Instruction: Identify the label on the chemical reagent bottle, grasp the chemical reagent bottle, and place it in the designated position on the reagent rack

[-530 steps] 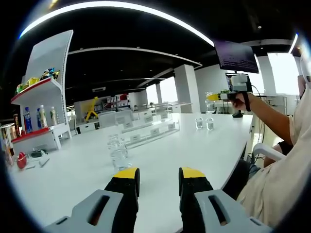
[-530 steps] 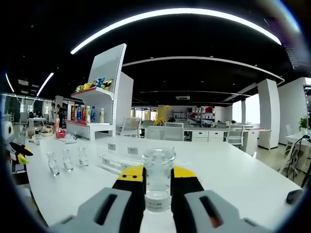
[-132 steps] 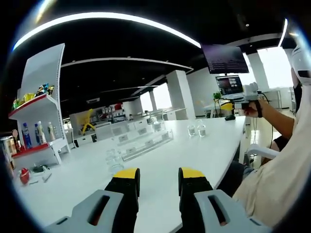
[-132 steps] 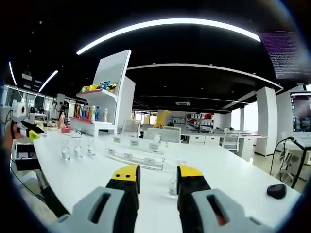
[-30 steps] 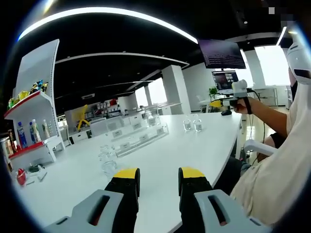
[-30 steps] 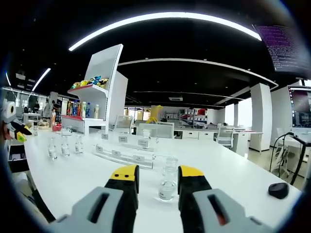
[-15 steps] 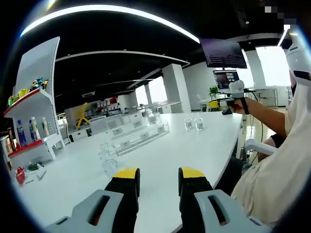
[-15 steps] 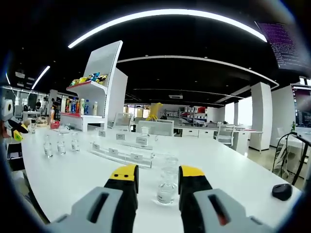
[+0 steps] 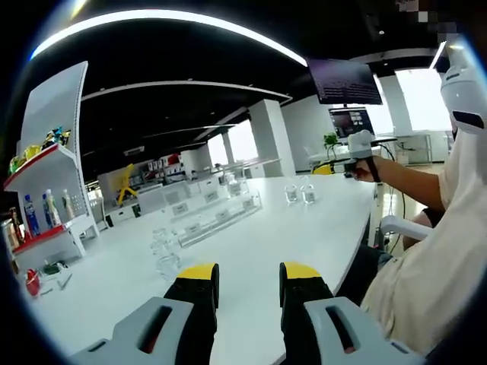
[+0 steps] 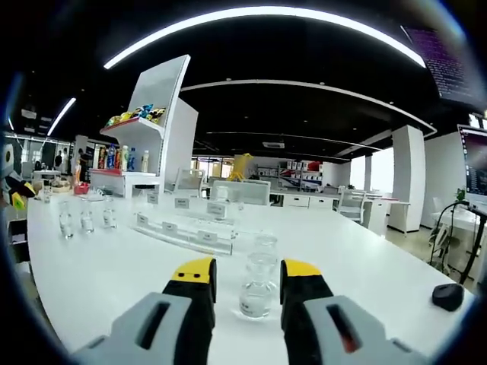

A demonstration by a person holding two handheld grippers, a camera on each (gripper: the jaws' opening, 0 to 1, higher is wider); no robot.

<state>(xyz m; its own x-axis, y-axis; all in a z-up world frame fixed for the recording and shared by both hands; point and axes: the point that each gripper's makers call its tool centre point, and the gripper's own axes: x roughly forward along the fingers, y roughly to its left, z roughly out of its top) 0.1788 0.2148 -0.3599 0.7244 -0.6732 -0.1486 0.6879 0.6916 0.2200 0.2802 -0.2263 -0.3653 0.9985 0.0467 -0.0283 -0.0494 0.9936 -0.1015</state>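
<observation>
Two clear reagent bottles (image 10: pixel 259 285) standing on the white table (image 10: pixel 114 266) at twelve o'clock of the right gripper (image 10: pixel 245 275), jaws apart, empty; left gripper (image 9: pixel 245 275) likewise agape, holding nothing; reagent rack (image 10: pixel 183 232) beyond at eleven

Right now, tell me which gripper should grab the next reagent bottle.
Right. The right gripper is open with a reagent bottle standing on the table between its jaws; the left gripper faces bare white table.

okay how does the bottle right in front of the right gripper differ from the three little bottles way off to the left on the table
The near bottle stands alone between the open jaws of the right gripper; the three bottles stand in a row, far from it. The near bottle looks much larger, being closer to the camera. All are clear glass, upright on the white table.
</observation>
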